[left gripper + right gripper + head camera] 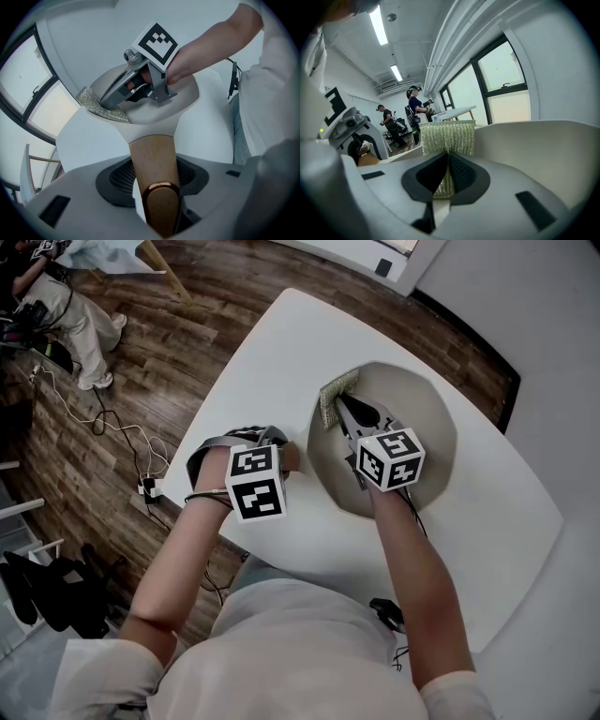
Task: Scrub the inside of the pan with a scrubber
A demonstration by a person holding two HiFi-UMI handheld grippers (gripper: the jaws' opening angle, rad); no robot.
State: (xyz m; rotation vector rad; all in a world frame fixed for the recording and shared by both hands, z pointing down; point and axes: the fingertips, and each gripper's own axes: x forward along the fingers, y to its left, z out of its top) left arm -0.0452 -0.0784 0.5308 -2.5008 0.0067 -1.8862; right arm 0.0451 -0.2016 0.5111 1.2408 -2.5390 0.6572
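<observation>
A cream pan (424, 409) lies on the white table (272, 343), its wooden handle (292, 457) pointing left. My left gripper (281, 454) points steeply down and is shut on that handle (154, 164), which runs up between its jaws (157, 190) to the pan's body (157, 112). My right gripper (343, 409) reaches into the pan, shut on a glittery green scrubber (336, 396). The scrubber (447, 136) stands upright from the jaws (447, 176) against the pan's wall (534, 150) at the far left rim. From the left gripper view the scrubber (101, 105) lies on the rim under the right gripper (117, 93).
The table's left edge drops to a wooden floor with cables (122, 432) and a power strip. A person (66, 306) sits at the far top left; others stand by desks near the windows (415, 110). My left gripper (347, 126) shows at the left of the right gripper view.
</observation>
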